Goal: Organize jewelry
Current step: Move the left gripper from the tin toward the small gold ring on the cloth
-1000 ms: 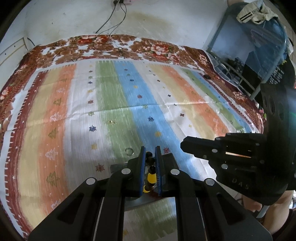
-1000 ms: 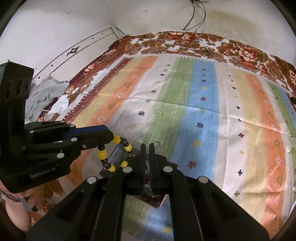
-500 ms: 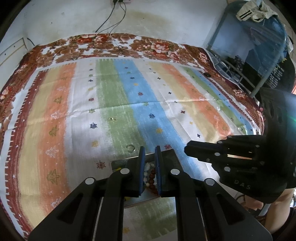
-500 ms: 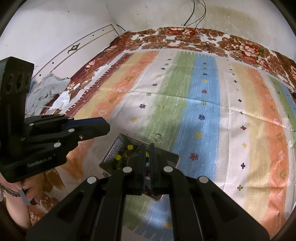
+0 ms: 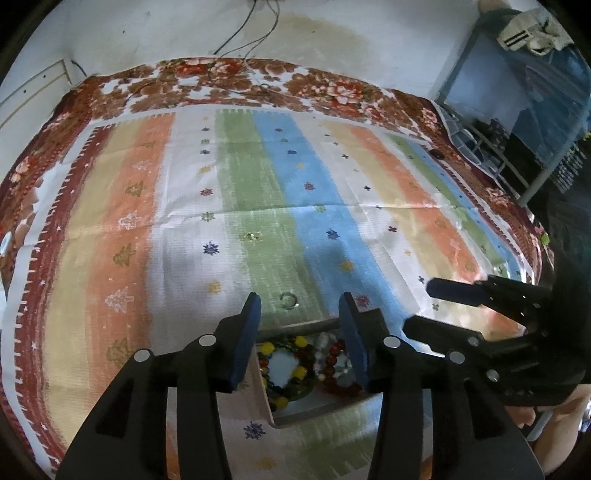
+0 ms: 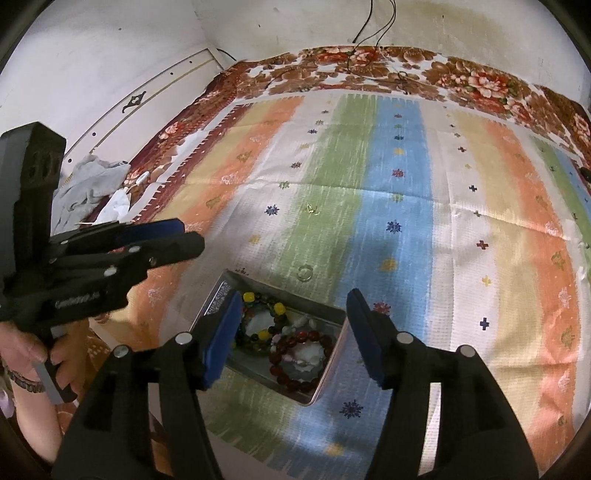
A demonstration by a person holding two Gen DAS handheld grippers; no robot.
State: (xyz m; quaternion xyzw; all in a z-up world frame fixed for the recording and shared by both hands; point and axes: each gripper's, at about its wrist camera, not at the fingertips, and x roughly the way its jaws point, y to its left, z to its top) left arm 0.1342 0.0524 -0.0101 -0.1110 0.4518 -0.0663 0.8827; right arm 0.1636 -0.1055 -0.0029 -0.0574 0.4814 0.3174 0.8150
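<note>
the yellow-and-dark bead bracelet (image 6: 260, 319) that the left gripper (image 5: 301, 334) pinched a second ago now lies in the metal tin (image 6: 325, 380), beside the red bead bracelet (image 6: 301, 360), and the left jaws stand wide apart with nothing between them. the right gripper (image 6: 293, 330), pressed together a moment back, hangs over the tin with its jaws apart and empty too. a small clear ring (image 6: 305, 273) sits on the striped cloth (image 6: 461, 221) just beyond the tin's far rim, probably the next piece, though it is too small to tell.

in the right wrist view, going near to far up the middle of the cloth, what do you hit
red bead bracelet in the metal tray → small clear ring on the green stripe → gold earrings → floral border → wall cables
</note>
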